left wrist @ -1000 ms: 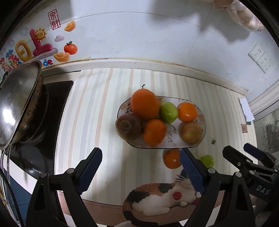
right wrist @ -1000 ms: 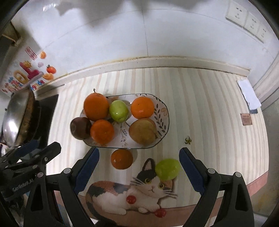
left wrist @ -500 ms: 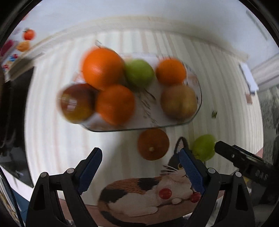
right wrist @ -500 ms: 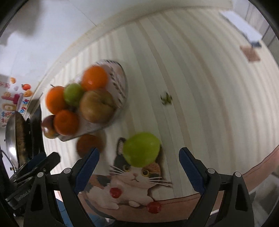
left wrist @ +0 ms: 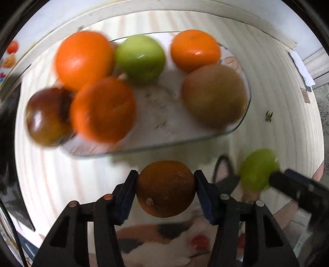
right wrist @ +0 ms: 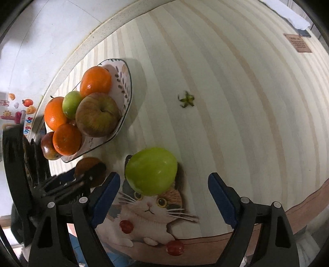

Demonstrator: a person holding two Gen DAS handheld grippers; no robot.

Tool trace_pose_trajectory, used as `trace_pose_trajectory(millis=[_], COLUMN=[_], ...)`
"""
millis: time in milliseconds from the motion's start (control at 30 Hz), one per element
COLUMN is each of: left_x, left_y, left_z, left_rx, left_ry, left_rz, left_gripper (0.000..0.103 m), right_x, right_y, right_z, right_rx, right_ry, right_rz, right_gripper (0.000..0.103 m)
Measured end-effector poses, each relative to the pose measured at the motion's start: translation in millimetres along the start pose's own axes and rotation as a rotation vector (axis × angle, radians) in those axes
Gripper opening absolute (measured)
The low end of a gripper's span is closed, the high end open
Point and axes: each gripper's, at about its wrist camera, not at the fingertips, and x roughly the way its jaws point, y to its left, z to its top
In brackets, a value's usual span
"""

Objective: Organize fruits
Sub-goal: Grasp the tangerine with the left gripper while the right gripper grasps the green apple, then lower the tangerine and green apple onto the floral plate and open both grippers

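A patterned fruit plate (left wrist: pixel 236 129) holds three oranges, a green apple (left wrist: pixel 140 58), a brown-green apple (left wrist: pixel 213 95) and a dark red apple (left wrist: pixel 46 117). My left gripper (left wrist: pixel 165 190) is shut on a dark orange (left wrist: pixel 165 188) in front of the plate. A loose green apple (right wrist: pixel 151 171) lies on the cat mat between the pads of my open right gripper (right wrist: pixel 164 194), nearer the left pad. That apple also shows in the left wrist view (left wrist: pixel 258 169). The plate (right wrist: pixel 125 88) stands to the left in the right wrist view.
The striped counter runs back to a white wall edge (right wrist: pixel 98 30). A small green stem cap (right wrist: pixel 186 99) lies right of the plate. A cat picture (right wrist: pixel 150 207) covers the mat near the front edge. A paper (right wrist: pixel 293 17) and brown tag (right wrist: pixel 298 43) lie far right.
Both grippers have moved forward and down. The left gripper has closed on the dark orange. The right gripper has come around the green apple, still open.
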Motion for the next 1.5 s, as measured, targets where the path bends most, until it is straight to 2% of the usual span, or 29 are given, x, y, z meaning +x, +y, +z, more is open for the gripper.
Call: trace_pose_trajectory(millis=[100, 233, 367, 433, 567, 767, 933, 1067, 1200, 1367, 1500], left_x=[-4.7, 1.6, 1.0, -1.4, -18.8, -62.8, -94.4, -84.5, -52.5, -22.8, -15.9], left_y=[17.6, 42.0, 54.1, 58.0, 57.3, 48.1, 34.7, 23.9, 17.7, 12.1, 12.1], left_z=[-20.2, -36.7, -42.5, -44.1, -42.3, -14.1, 40.9, 80.1, 107.4, 120.4, 119.5], left_rx=[-0.035, -0.109, -0.161, -0.175, -0.173, -0.167, -0.145, -0.116, -0.108, -0.116, -0.136], left_ry=[0.010, 0.034, 0.013, 0.008, -0.022, -0.088, -0.123, -0.102, -0.006, 0.080, 0.091], left_rz=[0.009, 0.010, -0.006, -0.014, -0.037, -0.119, -0.174, -0.163, -0.177, -0.176, -0.162], left_gripper=[0.053, 0.053, 0.053, 0.053, 0.053, 0.053, 0.053, 0.053, 0.053, 0.054, 0.054], right_x=[9.6, 28.5, 32.8, 33.5, 34.0, 22.4, -10.5, -29.5, -35.3, -16.5, 6.2], right_y=[7.0, 16.2, 24.4, 31.2, 36.5, 42.5, 44.0, 51.3, 63.2, 70.9, 70.9], right_z=[-1.2, -1.0, -0.4, -1.9, -7.1, -14.9, -1.7, 26.8, 66.9, 117.6, 132.5], right_rx=[-0.019, -0.040, -0.074, -0.113, -0.130, -0.136, -0.126, -0.133, -0.142, -0.117, -0.123], right_ry=[0.017, 0.039, -0.013, -0.015, -0.013, -0.039, -0.088, -0.125, -0.152, -0.096, -0.038], right_rz=[0.019, 0.019, -0.011, -0.042, -0.042, -0.006, 0.063, 0.086, 0.070, 0.077, 0.069], right_gripper=[0.089, 0.063, 0.062, 0.062, 0.062, 0.062, 0.062, 0.062, 0.062, 0.062, 0.062])
